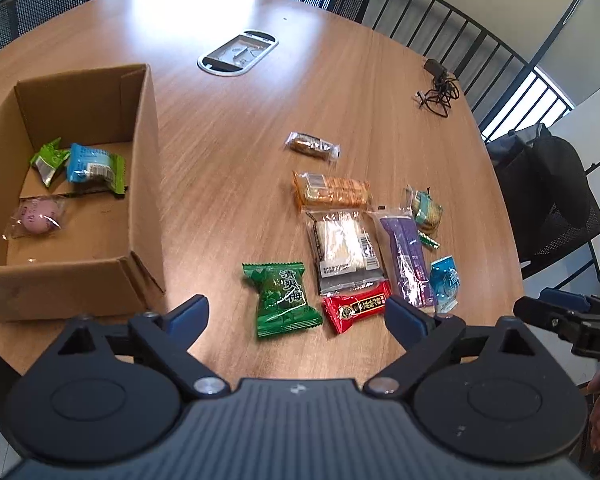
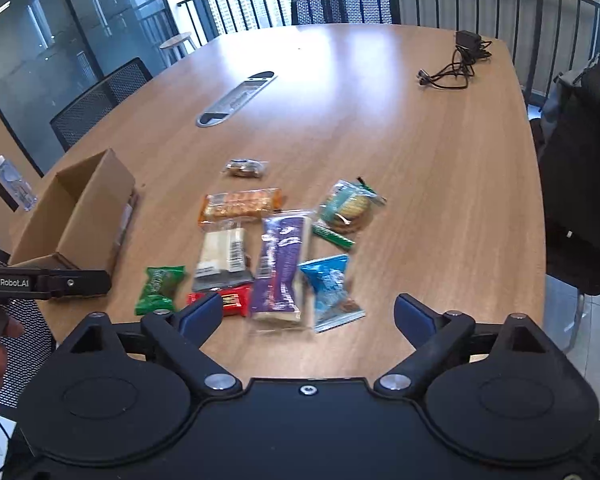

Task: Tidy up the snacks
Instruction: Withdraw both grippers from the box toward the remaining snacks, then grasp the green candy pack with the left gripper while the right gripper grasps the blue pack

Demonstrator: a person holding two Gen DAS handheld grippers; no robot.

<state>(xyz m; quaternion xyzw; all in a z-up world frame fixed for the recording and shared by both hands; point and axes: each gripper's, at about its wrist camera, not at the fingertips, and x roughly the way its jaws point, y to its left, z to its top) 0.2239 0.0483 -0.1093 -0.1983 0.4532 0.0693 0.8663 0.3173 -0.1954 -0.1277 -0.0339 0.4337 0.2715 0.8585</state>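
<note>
A cardboard box (image 1: 140,184) stands at the left and holds a pink snack (image 1: 38,216), a blue-green packet (image 1: 92,166) and a small green packet (image 1: 48,160). Several snacks lie on the table to its right: a green packet (image 1: 280,298), a red one (image 1: 356,306), a clear-wrapped bar (image 1: 344,248), a purple bar (image 1: 406,256), a blue packet (image 2: 332,290). My left gripper (image 1: 296,314) is open and empty, just in front of the green and red packets. My right gripper (image 2: 310,318) is open and empty, in front of the purple bar and blue packet.
Farther back lie an orange cracker pack (image 1: 332,192), a cookie pack (image 1: 426,208) and a small brown snack (image 1: 312,146). A grey cable hatch (image 1: 238,54) and a black charger with cable (image 1: 438,88) sit on the wooden table (image 1: 228,160). Chairs and railing surround it.
</note>
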